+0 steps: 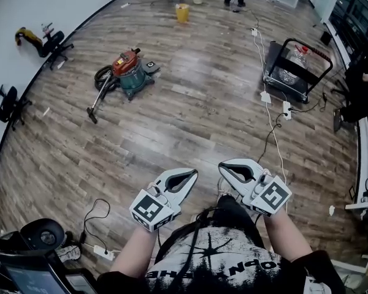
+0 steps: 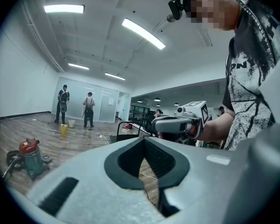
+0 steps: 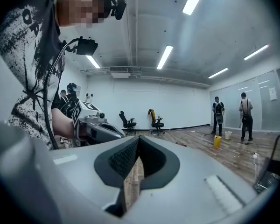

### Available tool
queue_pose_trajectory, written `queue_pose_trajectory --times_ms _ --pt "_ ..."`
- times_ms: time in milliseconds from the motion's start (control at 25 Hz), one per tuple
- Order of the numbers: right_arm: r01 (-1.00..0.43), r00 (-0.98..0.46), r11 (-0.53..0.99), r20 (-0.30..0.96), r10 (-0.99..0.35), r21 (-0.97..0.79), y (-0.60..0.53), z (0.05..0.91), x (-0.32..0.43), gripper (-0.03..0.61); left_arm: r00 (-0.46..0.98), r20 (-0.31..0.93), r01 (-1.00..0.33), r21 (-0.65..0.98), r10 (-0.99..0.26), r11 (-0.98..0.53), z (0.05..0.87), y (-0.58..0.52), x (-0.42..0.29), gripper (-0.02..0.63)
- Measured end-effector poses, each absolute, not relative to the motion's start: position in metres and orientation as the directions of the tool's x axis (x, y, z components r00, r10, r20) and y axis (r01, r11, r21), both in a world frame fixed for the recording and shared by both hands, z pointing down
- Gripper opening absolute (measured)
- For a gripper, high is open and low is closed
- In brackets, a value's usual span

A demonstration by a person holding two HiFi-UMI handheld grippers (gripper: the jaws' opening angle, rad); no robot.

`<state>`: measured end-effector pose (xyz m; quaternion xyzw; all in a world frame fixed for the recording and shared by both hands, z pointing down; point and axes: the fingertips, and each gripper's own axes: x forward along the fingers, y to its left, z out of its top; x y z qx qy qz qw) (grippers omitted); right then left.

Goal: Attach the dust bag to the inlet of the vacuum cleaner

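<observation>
Far from the drum-shaped vacuum cleaner, left gripper, right gripper: ribbed jaws together, empty.

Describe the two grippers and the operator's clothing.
The left gripper and right gripper match: pale grey moulded shells, tapered jaws lined with black ribbed pads. Each carries a white cube printed with black square markers. Clothing: a black T-shirt with white splatter print; forearms bare.

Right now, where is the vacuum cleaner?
In the head view, the vacuum cleaner stands on the wood floor at the upper left, its hose curled at its left side; a yellow bucket stands farther back, to its right.
</observation>
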<state>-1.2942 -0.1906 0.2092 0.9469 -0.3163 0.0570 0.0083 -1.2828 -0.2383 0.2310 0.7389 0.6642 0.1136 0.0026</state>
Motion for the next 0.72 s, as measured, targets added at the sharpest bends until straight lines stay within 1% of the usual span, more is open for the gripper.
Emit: queue_pose_trajectory --times_ms 280,440,560,640,720 --pt "-0.588 0.804 -0.808 0.093 -0.588 -0.024 -0.103 0.212 -1.242 0.006 0.080 0.178 0.985 0.134 0.981 -0.105 0.225 -0.153 -1.230 -0.002" --pt "-0.587 0.810 -0.810 0.032 -0.586 0.008 -0.046 0.202 -1.211 0.005 0.081 0.188 0.986 0.129 0.979 -0.107 0.222 -0.096 -1.201 -0.002" --pt "-0.575 0.817 -0.818 0.041 -0.575 -0.012 -0.011 0.201 -1.195 0.005 0.074 0.178 0.980 0.167 0.981 -0.104 0.222 -0.058 -1.186 -0.001" --pt "-0.578 0.816 -0.816 0.020 -0.578 -0.001 0.013 0.199 -1.186 0.006 0.059 0.153 0.972 0.217 0.986 -0.092 0.219 -0.032 -1.178 -0.002" --pt "-0.577 0.817 -0.817 0.015 -0.577 0.004 0.037 0.200 -1.177 0.005 0.049 0.148 0.971 0.223 0.988 -0.081 0.217 -0.006 -1.169 -0.002"
